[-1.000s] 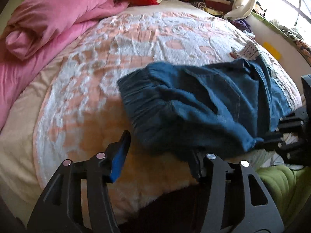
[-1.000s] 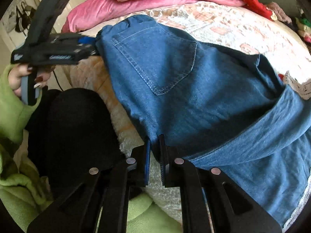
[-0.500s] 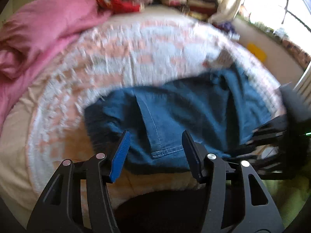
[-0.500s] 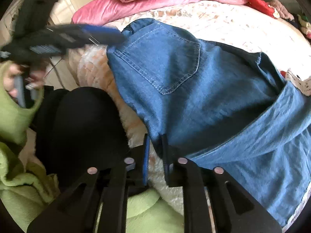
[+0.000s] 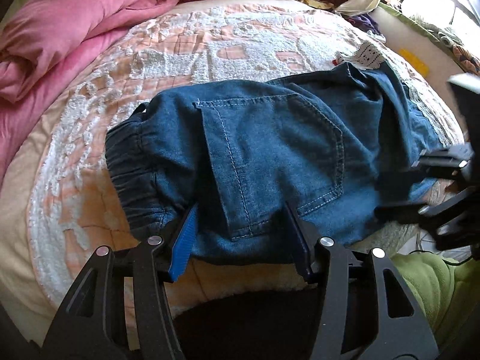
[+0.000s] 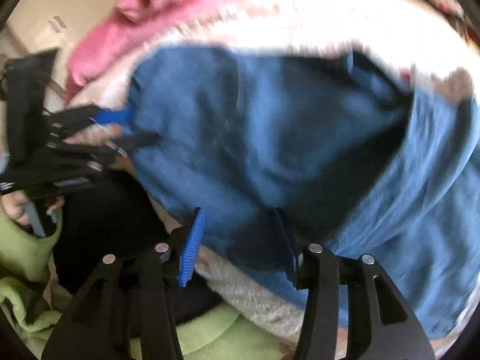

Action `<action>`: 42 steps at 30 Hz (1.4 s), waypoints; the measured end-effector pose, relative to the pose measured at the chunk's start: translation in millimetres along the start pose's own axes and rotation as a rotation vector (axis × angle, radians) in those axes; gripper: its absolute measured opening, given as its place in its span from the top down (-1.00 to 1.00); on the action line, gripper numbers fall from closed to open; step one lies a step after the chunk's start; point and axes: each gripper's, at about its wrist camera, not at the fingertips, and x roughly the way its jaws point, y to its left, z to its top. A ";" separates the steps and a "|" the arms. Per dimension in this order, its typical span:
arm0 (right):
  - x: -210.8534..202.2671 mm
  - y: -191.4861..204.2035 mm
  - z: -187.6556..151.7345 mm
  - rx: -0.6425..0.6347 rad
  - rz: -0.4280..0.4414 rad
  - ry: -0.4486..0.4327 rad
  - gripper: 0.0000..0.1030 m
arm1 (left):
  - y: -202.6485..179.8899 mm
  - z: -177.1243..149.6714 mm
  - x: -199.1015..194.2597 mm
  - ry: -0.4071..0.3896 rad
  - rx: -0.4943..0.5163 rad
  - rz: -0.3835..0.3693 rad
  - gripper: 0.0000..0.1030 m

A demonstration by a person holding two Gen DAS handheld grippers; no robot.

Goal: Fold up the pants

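Nearest the left wrist camera, the left gripper (image 5: 243,240) stands with its jaws spread wide, the near edge of the blue denim pants (image 5: 270,150) lying between them, ungripped. The right gripper (image 6: 240,240) is likewise wide apart at the denim's edge, clasping nothing, though that view is blurred. The pants lie folded on the pink-and-white bedspread (image 5: 180,54), with a pink blanket (image 5: 60,30) beyond.
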 end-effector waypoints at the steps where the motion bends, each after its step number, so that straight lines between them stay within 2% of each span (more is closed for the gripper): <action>1: -0.5 0.9 -1.0 -0.002 -0.003 -0.006 0.11 | 0.0 0.8 0.9 0.000 -0.001 0.002 0.08; 6: -14.7 5.7 -3.7 -0.013 -0.007 -0.033 0.04 | 2.1 2.9 -5.9 -0.022 -0.041 -0.021 0.01; 9: -32.8 2.3 -3.3 0.006 0.014 -0.087 0.04 | 1.3 4.0 -20.7 -0.062 -0.056 -0.042 -0.09; 10: -41.3 -0.7 -1.8 0.012 0.007 -0.114 -0.05 | 0.4 4.6 -25.0 -0.072 -0.057 -0.046 -0.12; 12: -54.4 -8.8 3.5 0.035 -0.016 -0.157 -0.15 | -2.4 6.8 -34.4 -0.096 -0.058 -0.045 -0.18; 15: -70.6 -20.4 8.3 0.060 -0.045 -0.202 -0.15 | -9.2 9.0 -44.7 -0.120 -0.058 -0.056 -0.24; 17: -80.7 -28.4 14.4 0.070 -0.095 -0.237 -0.29 | -12.3 10.6 -47.5 -0.125 -0.059 -0.077 -0.26; 21: -98.4 -48.6 20.9 0.099 -0.171 -0.293 -0.30 | -29.1 15.3 -49.1 -0.123 -0.040 -0.112 -0.31; 25: -102.1 -72.4 30.0 0.127 -0.227 -0.303 -0.30 | -50.1 23.6 -43.0 -0.106 -0.012 -0.171 -0.34; 32: -92.5 -100.7 67.5 0.137 -0.260 -0.283 -0.30 | -93.1 41.0 -20.7 -0.053 0.060 -0.289 -0.34; 38: -66.4 -124.2 103.9 0.152 -0.259 -0.230 -0.29 | -125.4 60.6 8.3 0.002 0.098 -0.370 -0.34; 42: -35.0 -143.7 126.5 0.164 -0.344 -0.156 -0.29 | -139.5 68.3 30.0 0.040 0.097 -0.399 -0.30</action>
